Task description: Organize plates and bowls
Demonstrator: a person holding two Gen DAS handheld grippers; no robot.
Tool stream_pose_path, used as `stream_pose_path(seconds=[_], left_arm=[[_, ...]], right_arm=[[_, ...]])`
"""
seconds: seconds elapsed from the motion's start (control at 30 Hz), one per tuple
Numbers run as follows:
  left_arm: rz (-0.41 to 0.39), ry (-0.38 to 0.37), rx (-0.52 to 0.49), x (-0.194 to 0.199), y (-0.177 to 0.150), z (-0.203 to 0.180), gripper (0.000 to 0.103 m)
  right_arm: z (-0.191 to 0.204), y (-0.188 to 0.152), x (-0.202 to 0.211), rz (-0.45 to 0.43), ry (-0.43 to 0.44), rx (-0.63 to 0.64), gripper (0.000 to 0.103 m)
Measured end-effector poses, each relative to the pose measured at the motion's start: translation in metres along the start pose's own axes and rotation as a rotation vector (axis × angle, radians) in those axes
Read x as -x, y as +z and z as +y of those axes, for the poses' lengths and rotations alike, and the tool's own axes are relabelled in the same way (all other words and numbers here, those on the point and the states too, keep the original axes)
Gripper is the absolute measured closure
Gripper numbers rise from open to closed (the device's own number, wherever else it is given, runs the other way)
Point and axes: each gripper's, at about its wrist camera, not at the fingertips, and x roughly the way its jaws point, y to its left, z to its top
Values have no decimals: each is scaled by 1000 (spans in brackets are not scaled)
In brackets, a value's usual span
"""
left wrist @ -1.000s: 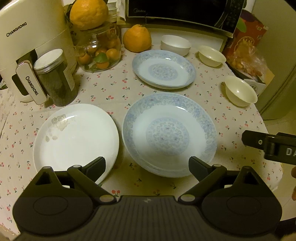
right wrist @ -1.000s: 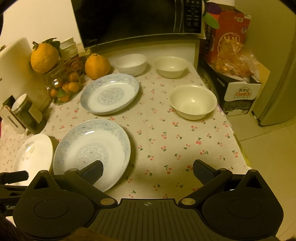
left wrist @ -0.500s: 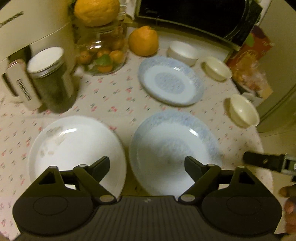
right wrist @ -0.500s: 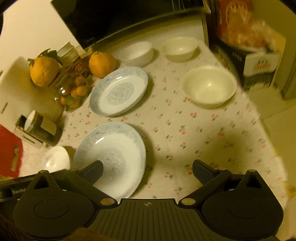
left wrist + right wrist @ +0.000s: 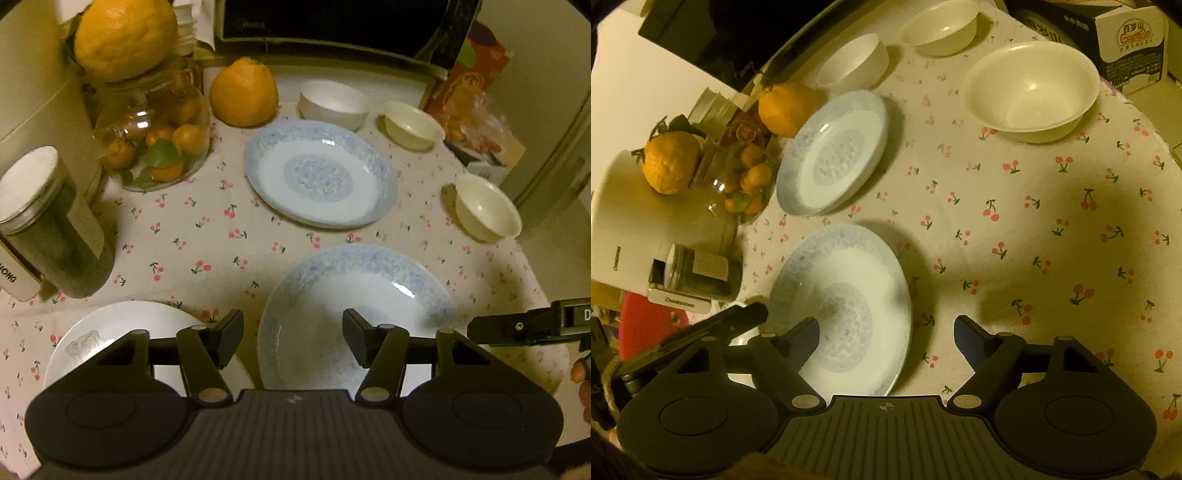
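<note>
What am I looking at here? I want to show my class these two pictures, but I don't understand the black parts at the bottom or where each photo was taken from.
No robot here: a person holds a two-finger gripper in each hand, and each carries a wide-angle camera looking along its fingers. One picture comes from the left gripper, the other from the right gripper; the black parts are their fingers.

Both jaws are closing over the near blue-patterned plate, one at each side of it, but neither presses on it yet. Nothing is held.

On the cherry-print tablecloth also lie a second blue-patterned plate, a plain white plate and three pale bowls: bowl one, bowl two, bowl three. Behind stand a fruit jar, a dark jar, an orange fruit and a microwave.
</note>
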Motion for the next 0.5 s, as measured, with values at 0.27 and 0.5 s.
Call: stream_pose_path(seconds=[0.27, 0.5], left_arm=[[47, 14, 16, -18, -1, 6, 62], [41, 45, 23, -23, 1, 7, 82]], right_arm=[[-3, 1, -12, 20, -13, -19, 39], [-2, 0, -23, 44, -21, -20, 71]])
